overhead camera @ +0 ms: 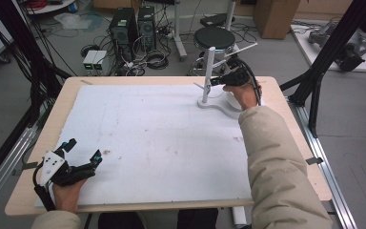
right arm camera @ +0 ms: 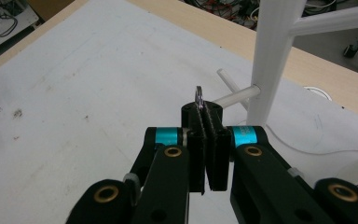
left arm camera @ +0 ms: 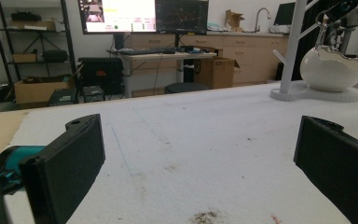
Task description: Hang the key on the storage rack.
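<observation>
Right gripper [right arm camera: 208, 114] is up at the far right of the table, jaws pinched tight on a small metal ring [right arm camera: 198, 97] that pokes up from between the pads. The ring sits just short of the tip of a low peg [right arm camera: 235, 95] on the white stand [right arm camera: 274, 56], close to it but whether it touches cannot be told. In the high view that gripper [overhead camera: 215, 81] is right beside the stand's post [overhead camera: 208, 71], with the sleeve reaching across the white mat [overhead camera: 147, 138]. A white egg-shaped bowl [left arm camera: 330, 69] rests on the stand's base [left arm camera: 314, 94], seen from the left gripper view. Left gripper [overhead camera: 82, 150] lies at the near left corner of the mat, jaws spread wide with nothing between them, well apart from the stand.
</observation>
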